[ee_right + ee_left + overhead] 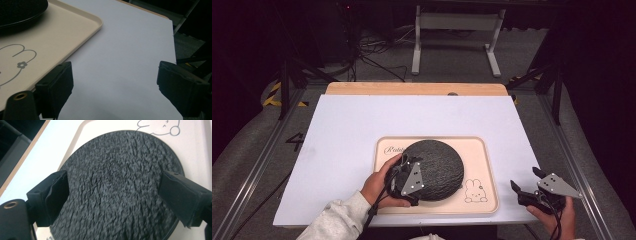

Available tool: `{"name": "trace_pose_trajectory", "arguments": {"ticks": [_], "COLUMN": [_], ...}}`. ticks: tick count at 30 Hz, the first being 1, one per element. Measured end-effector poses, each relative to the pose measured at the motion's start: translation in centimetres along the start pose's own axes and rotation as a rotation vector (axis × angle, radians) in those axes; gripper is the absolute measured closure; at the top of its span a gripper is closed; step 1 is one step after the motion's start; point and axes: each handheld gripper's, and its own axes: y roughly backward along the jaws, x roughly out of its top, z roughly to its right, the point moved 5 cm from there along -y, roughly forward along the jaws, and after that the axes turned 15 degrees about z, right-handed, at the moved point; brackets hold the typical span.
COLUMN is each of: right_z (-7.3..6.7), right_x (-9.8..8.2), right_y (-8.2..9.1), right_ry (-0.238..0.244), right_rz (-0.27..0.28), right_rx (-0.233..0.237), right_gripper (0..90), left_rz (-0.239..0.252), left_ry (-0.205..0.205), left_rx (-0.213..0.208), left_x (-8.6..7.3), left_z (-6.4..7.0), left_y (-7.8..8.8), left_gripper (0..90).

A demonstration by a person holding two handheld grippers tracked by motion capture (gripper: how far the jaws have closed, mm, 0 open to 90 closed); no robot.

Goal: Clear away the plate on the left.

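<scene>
A dark grey, fuzzy round pad lies on a beige tray near the front of the table. A hand holds my left gripper over the pad's near-left part. In the left gripper view the left gripper is open, its jaws set wide on either side of the pad, nothing clamped. My right gripper is held at the table's front right corner, off the tray. It is open over bare white table, with the tray and the pad's edge to its left.
A rabbit drawing marks the tray's front right corner. The white table sheet stretches wide behind the tray to a wooden strip at the far edge. Metal frame rails run along both sides. Cables and a stand are on the floor beyond.
</scene>
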Motion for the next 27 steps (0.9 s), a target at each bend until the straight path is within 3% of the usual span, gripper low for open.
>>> {"name": "trace_pose_trajectory", "arguments": {"ticks": [15,27], "right_z": [-0.1,-0.1], "right_x": [0.0,0.0], "right_y": [0.0,0.0], "right_ry": [0.000,0.003], "right_rz": [-0.001,-0.002], "right_rx": [0.004,0.007], "right_gripper": [14.1,14.1], "left_rz": [-0.053,-0.093], "left_ry": [0.018,0.002], "left_rx": [0.058,0.082], "left_x": [-2.3,-3.6], "left_z": [-1.8,-2.5], "left_y": [2.4,3.6], "left_gripper": [11.0,10.5]}}
